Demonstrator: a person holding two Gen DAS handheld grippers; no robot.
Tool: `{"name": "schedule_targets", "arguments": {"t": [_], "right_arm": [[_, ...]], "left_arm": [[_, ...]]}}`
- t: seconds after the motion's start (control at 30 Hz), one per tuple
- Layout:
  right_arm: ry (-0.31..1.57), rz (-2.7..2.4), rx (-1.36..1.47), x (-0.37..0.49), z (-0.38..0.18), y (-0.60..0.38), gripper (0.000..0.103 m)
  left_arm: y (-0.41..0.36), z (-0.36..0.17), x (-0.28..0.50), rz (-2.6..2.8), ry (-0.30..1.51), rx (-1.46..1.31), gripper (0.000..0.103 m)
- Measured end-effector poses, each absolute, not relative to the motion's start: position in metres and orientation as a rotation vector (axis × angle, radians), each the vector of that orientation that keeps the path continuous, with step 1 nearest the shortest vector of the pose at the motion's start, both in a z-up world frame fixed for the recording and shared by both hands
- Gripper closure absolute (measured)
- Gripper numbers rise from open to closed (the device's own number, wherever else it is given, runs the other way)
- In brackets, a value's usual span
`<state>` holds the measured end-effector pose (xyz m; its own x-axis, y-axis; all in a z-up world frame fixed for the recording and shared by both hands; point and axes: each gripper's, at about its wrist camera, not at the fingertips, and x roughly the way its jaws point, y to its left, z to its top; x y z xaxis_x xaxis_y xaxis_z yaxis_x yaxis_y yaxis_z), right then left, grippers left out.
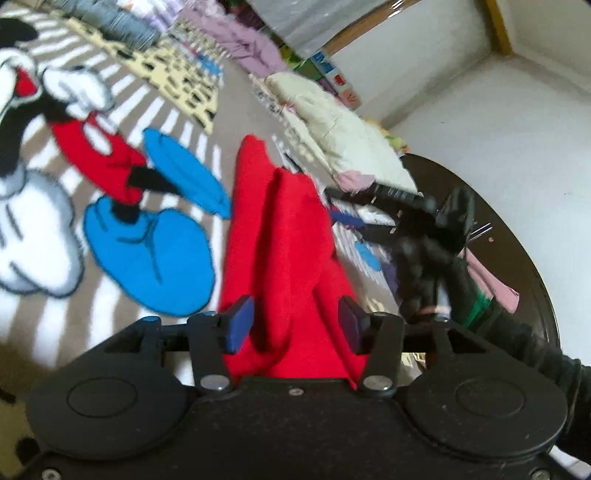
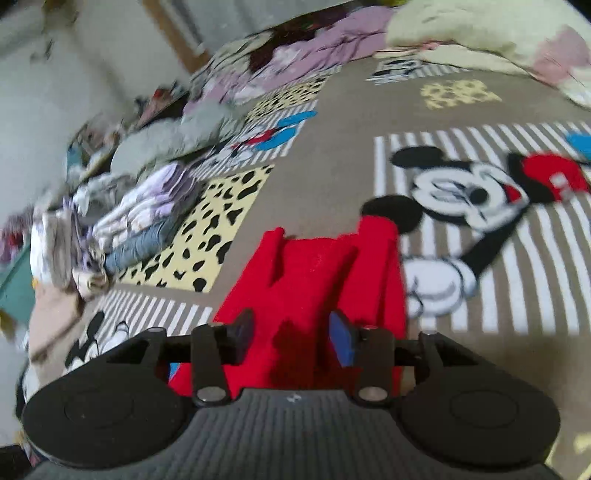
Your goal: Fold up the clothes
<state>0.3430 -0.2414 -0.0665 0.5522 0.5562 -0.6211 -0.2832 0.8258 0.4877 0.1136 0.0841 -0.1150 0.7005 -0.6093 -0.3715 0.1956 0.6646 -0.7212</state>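
In the left wrist view, the left gripper is standing with its jaws spread, the blue pads apart from each other. The red garment is lying between them in raised folds and running forward, away from the camera, across the cartoon-mouse blanket that is covering the bed. Whether the pads are touching the cloth cannot be told; they are not squeezing it. To the right, the right gripper is reaching in from a black-sleeved arm, its tips near the far right edge of the red cloth; blur is hiding whether it is spread or closed here. A cream pillow is lying beyond it, near the white wall.

In the right wrist view, the right gripper is showing its jaws parted as well, with the red garment bunched in ridges between and ahead of the pads, which are not pinching it. The garment is resting on the blanket, just beside the printed mouse figure. To the left, a stack of folded clothes is sitting on a yellow spotted patch, well apart from the red cloth. Lilac bedding and a cream pillow are lying at the far edge.
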Motion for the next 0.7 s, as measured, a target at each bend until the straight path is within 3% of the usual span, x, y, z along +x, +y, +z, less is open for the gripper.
{"name": "schedule_targets", "arguments": {"t": [0.07,0.1,0.13,0.2,0.4,0.47,0.5,0.6,0.67,0.7], "right_arm": [[0.846,0.503,0.352,0.337,-0.075,-0.243,0.058],[0.846,0.502,0.349,0.336,-0.079,-0.243,0.060],[0.857,0.512,0.366,0.337,-0.084,-0.242,0.071],[0.868,0.546,0.379,0.338,-0.090,-0.236,0.091],[0.822,0.585,0.178,0.344,-0.063,-0.206,0.091],[0.882,0.568,0.095,0.351,-0.069,-0.195,0.086],[0.903,0.561,0.073,0.354,-0.071,-0.192,0.078],[0.873,0.548,0.216,0.361,-0.074,-0.204,0.074],[0.859,0.561,0.226,0.362,-0.076,-0.202,0.090],[0.850,0.566,0.225,0.362,-0.076,-0.201,0.093]], "left_arm": [[0.079,-0.116,0.116,-0.467,0.658,-0.659,0.082],[0.077,-0.117,0.118,-0.453,0.662,-0.652,0.089],[0.076,-0.118,0.121,-0.438,0.665,-0.649,0.095],[0.080,-0.124,0.126,-0.422,0.675,-0.707,0.096],[0.092,-0.135,0.131,-0.427,0.733,-0.807,0.097],[0.091,-0.133,0.131,-0.438,0.735,-0.805,0.097],[0.091,-0.132,0.130,-0.441,0.735,-0.805,0.096],[0.087,-0.128,0.128,-0.447,0.726,-0.762,0.096],[0.083,-0.126,0.128,-0.459,0.725,-0.727,0.096],[0.082,-0.126,0.128,-0.472,0.733,-0.724,0.096]]}}
